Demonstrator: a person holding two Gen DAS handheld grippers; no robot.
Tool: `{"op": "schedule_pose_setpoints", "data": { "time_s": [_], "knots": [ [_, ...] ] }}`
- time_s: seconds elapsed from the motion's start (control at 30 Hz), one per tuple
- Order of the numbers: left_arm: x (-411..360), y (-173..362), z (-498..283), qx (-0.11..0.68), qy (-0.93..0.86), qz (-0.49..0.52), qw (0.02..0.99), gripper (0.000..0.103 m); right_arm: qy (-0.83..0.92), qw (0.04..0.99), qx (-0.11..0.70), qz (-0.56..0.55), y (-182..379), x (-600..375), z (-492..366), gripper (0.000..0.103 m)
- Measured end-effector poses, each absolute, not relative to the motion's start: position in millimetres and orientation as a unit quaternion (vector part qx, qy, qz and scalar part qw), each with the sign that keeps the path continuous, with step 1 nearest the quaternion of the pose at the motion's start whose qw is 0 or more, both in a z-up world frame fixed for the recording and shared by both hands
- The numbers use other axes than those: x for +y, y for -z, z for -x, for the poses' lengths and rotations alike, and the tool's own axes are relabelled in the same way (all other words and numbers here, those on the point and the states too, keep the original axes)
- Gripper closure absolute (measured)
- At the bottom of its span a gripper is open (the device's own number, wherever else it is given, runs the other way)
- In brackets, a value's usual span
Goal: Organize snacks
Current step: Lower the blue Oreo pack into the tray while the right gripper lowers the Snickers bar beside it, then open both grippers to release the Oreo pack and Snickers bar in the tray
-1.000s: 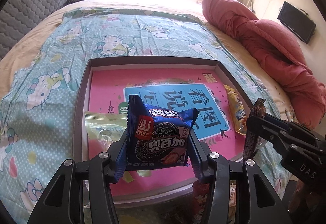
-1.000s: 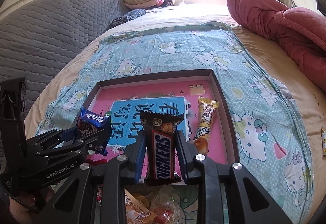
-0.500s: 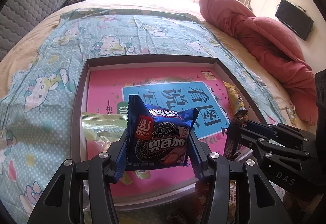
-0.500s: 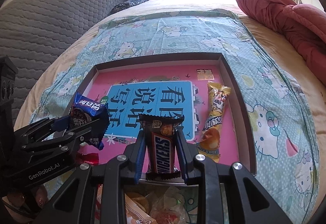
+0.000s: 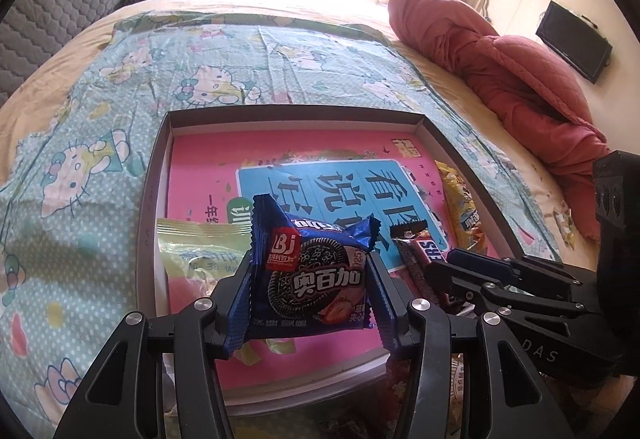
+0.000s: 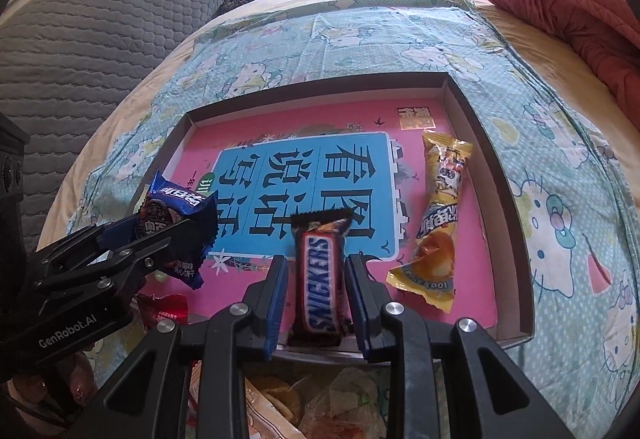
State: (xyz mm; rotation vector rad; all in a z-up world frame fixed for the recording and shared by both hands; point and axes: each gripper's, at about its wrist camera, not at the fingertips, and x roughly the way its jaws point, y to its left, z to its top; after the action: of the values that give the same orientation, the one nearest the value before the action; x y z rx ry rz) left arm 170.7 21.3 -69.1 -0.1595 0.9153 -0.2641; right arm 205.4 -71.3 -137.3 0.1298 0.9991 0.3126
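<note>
Snacks: the blue cookie packet (image 5: 310, 281) sits clamped in the unmoved left gripper (image 5: 308, 303) above the tray (image 5: 154, 199); the right gripper (image 6: 318, 295), pinching the Snickers bar (image 6: 320, 279), has descended toward the tray floor, so placement appears imminent.

left gripper (image 5: 310, 291): pitched downward, jaws part-way apart and clamped on a blue cookie packet (image 5: 312, 271), packet upright between the pads
right gripper (image 6: 316, 291): pitched downward, jaws narrow, clamped on a Snickers bar (image 6: 320, 279) held lengthwise
relative pose: side by side, close, tips apart
hand: fingertips (image 6: 76, 387) under left gripper body
</note>
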Motion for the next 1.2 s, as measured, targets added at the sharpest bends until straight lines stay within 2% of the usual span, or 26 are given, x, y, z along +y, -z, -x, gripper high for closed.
{"op": "schedule_pose_setpoints", "data": {
  "time_s": [0.53, 0.63, 1.07, 1.13, 1.2],
  "knots": [
    [25, 68, -171, 0.451, 0.135, 0.098, 0.877, 0.048, -0.139, 0.876, 0.457, -0.059, 125, -77, -197, 0.071],
    [27, 66, -172, 0.448, 0.132, 0.098, 0.879, 0.043, -0.137, 0.878, 0.455, -0.059, 122, -79, -198, 0.070],
    [38, 46, -166, 0.435, 0.136, 0.110, 0.883, 0.041, -0.131, 0.888, 0.437, -0.057, 109, -84, -193, 0.062],
    [40, 41, -164, 0.429, 0.136, 0.111, 0.886, 0.033, -0.132, 0.890, 0.433, -0.056, 107, -84, -191, 0.062],
    [43, 38, -161, 0.425, 0.130, 0.106, 0.889, 0.033, -0.134, 0.891, 0.430, -0.058, 104, -84, -190, 0.061]
  ]
}}
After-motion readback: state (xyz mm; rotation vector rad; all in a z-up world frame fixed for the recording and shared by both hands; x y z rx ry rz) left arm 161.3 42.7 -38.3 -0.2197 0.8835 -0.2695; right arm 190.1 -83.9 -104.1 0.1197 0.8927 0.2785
